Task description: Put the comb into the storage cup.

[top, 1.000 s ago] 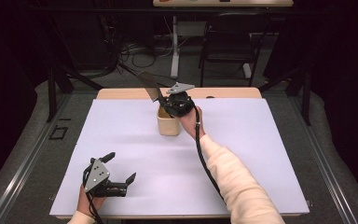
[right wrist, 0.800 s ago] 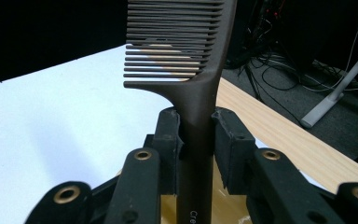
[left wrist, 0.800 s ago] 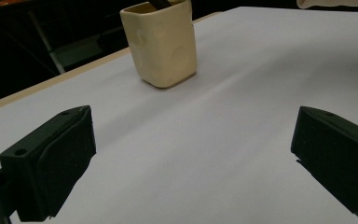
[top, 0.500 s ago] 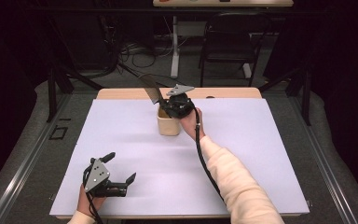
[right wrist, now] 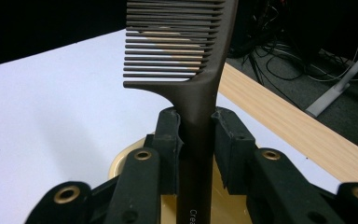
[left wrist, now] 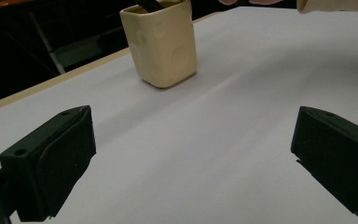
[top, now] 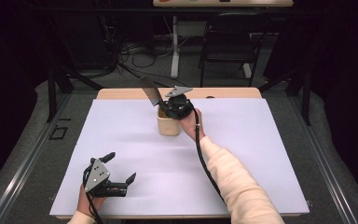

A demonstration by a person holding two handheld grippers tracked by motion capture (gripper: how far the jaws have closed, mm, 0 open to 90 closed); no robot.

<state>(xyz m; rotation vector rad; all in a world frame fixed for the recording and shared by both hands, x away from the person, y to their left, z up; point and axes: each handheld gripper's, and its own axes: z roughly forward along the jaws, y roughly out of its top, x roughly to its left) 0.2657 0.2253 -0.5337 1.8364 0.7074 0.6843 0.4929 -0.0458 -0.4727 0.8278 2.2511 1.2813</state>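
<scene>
Right gripper (right wrist: 196,140) clamps dark toothed comb (right wrist: 186,56) over squarish cream cup (left wrist: 161,42).

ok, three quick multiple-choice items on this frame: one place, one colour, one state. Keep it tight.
1. Where does the cup stand?
A. far half of the white sheet
B. bare wood strip
C. beside the left gripper

2. What colour is the comb?
A. red
B. dark brown
C. white

3. How is the right gripper?
A. open, empty
B. shut on the cup rim
C. shut on the comb's handle

Answers:
1 A, the high view shows it well up the sheet.
2 B, seen close in the right gripper view.
3 C, both pads press the handle above the cup.
</scene>
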